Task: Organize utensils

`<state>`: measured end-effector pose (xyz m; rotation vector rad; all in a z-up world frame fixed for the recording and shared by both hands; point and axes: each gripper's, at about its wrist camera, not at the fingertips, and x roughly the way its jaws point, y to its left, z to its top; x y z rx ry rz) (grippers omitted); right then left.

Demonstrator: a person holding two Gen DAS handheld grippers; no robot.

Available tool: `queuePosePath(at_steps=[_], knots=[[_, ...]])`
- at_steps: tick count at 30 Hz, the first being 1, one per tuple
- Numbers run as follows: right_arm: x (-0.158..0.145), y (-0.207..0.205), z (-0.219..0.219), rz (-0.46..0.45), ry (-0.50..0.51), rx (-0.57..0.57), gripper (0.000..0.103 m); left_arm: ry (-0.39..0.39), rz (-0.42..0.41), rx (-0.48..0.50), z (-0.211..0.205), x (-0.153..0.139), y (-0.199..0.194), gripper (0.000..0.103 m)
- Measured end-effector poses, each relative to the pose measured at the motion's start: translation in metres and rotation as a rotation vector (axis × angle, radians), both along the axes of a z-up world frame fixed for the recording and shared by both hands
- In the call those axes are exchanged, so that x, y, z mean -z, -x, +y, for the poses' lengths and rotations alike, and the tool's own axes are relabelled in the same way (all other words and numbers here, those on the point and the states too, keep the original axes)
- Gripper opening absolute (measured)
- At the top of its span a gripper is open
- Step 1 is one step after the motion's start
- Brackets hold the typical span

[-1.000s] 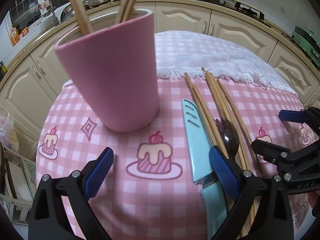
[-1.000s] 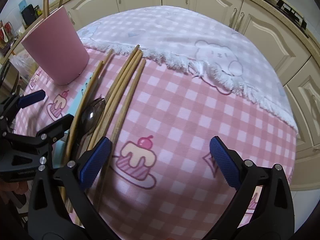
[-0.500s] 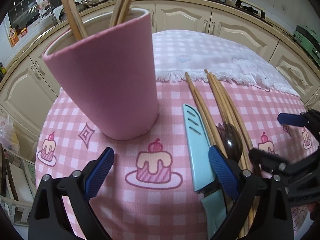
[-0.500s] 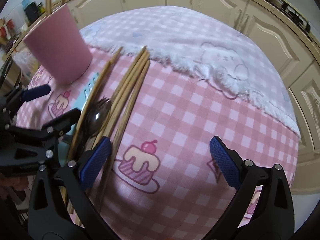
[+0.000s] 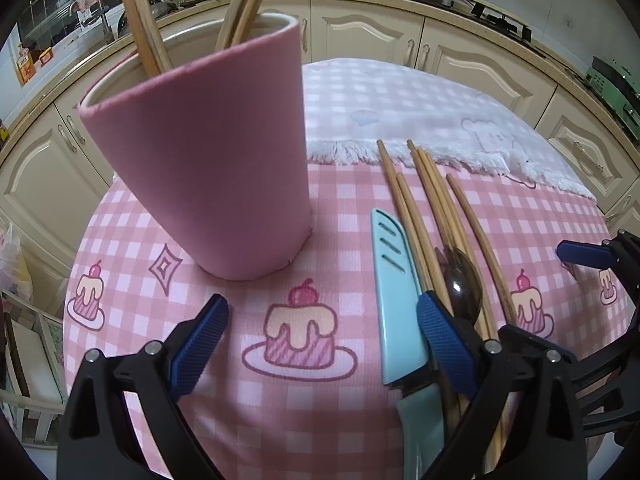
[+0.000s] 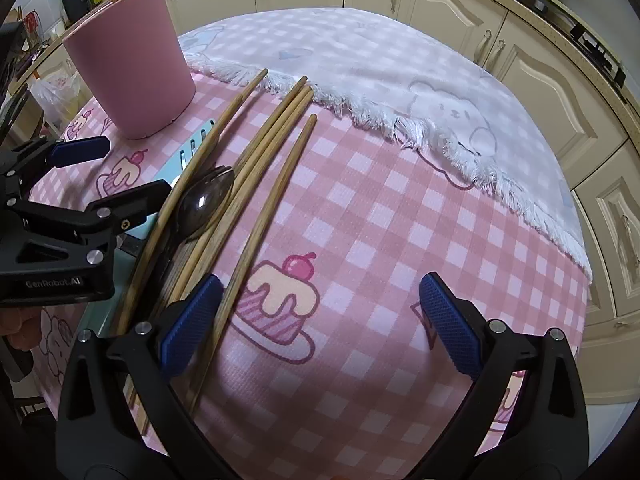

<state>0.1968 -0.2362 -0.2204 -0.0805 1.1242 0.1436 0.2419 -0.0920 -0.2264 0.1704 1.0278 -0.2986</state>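
Observation:
A pink cup (image 5: 208, 156) stands on the pink checked tablecloth (image 5: 344, 208) with several wooden chopsticks (image 5: 140, 20) in it. It also shows in the right wrist view (image 6: 128, 64). To its right lie a light blue knife (image 5: 394, 304), a dark metal spoon (image 5: 464, 292) and several loose chopsticks (image 5: 436, 208). My left gripper (image 5: 322, 344) is open and empty, just in front of the cup, its right finger over the knife. My right gripper (image 6: 318, 320) is open and empty, its left finger beside the rightmost chopstick (image 6: 272, 208). The spoon (image 6: 206, 204) lies among the chopsticks.
A white fringed cloth (image 6: 400, 80) covers the far half of the table. Cream kitchen cabinets (image 5: 360, 32) curve around behind. The table's edge falls away on the left (image 5: 72, 280) and on the right (image 6: 584, 280).
My left gripper has moved closer to the cup and slightly left. My right gripper has moved forward and lower over the chopsticks. Both stay open.

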Motion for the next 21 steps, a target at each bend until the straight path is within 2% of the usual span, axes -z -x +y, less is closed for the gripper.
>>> queuePosePath(at_steps=[12, 18, 21], knots=[[0.0, -0.0003, -0.0005, 0.0, -0.001, 0.003, 0.097, -0.039, -0.027, 0.024, -0.0068, -0.0008, 0.0013, 0.093], [-0.0008, 0.0015, -0.0006, 0.002, 0.0, 0.01, 0.097, -0.01, -0.026, 0.032, -0.0047, -0.0027, 0.0032, 0.093], [-0.0008, 0.0016, -0.0004, 0.002, 0.0, 0.01, 0.097, -0.027, -0.03, 0.036, -0.0058, -0.0002, 0.0036, 0.093]])
